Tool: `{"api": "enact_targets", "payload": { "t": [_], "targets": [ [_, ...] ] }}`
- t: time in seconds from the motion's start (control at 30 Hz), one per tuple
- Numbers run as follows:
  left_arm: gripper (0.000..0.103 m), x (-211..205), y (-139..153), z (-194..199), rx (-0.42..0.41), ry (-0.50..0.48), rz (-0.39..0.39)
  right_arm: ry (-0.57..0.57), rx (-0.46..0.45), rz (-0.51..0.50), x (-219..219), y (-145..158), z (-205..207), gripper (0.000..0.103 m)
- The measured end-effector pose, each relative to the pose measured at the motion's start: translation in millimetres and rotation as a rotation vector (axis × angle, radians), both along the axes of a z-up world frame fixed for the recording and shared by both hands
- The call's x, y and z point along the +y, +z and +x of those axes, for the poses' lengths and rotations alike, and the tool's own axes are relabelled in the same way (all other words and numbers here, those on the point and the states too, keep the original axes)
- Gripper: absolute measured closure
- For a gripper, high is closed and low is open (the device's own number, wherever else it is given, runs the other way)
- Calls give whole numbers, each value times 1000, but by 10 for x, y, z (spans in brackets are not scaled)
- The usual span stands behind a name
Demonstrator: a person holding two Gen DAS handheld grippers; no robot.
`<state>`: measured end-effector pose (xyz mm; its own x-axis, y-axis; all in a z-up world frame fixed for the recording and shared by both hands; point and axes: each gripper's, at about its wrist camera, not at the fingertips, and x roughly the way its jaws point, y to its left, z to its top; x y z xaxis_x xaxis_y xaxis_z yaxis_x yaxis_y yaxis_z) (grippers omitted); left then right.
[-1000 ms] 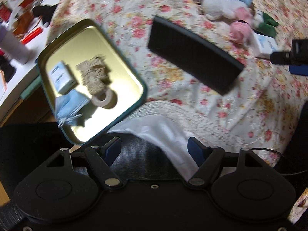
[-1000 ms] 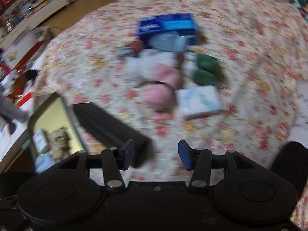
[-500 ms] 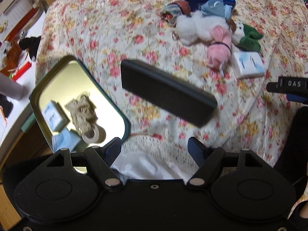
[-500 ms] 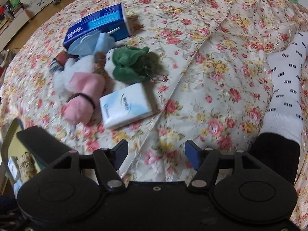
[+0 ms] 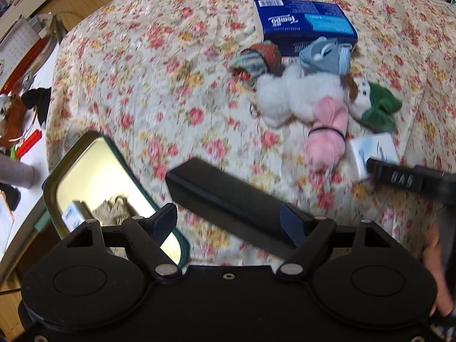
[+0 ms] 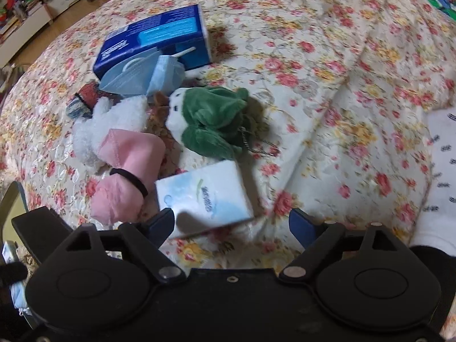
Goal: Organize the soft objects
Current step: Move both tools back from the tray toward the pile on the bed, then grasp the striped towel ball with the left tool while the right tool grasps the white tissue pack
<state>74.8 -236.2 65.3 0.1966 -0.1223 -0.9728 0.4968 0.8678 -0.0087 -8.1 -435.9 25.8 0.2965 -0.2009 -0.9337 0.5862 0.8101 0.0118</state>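
A pile of soft things lies on the floral bedspread: a white plush (image 5: 287, 97) (image 6: 114, 116), a pink cloth bundle (image 5: 327, 136) (image 6: 128, 173) with a black band, a green plush (image 5: 379, 108) (image 6: 213, 122), a blue face mask (image 5: 325, 57) (image 6: 142, 77), a striped sock ball (image 5: 256, 59) and a white tissue pack (image 5: 370, 154) (image 6: 205, 196). My right gripper (image 6: 230, 225) is open just above the tissue pack. My left gripper (image 5: 230, 222) is open and empty over a black case (image 5: 228, 202). A gold tin tray (image 5: 94, 171) at left holds small items.
A blue tissue box (image 5: 305, 25) (image 6: 154, 40) lies behind the pile. A white desk (image 5: 17, 131) with clutter stands left of the bed. A socked foot (image 6: 439, 171) rests on the bed at right. The right gripper's body (image 5: 413, 176) shows in the left view.
Both grippers moved forward toward the pile. The right gripper swung right and now hovers at the tissue pack. The tray slid toward the lower left of the left view.
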Motion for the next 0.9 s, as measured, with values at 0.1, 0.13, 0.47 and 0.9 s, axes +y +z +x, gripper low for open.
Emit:
{"api": "enact_targets", "payload": {
  "t": [0.1, 0.13, 0.47, 0.9],
  "targets": [
    [27, -106, -28, 129, 9, -5, -3, 18, -2, 4, 10, -79, 37, 13],
    [27, -149, -42, 174, 11, -9, -6, 23, 3, 4, 10, -109, 50, 13],
    [27, -491, -306, 618, 95, 17, -22, 76, 32, -46, 118, -208, 144, 10],
    [26, -797, -434, 1220, 86, 136, -46, 89, -12, 0, 33, -148, 85, 30]
  ]
}}
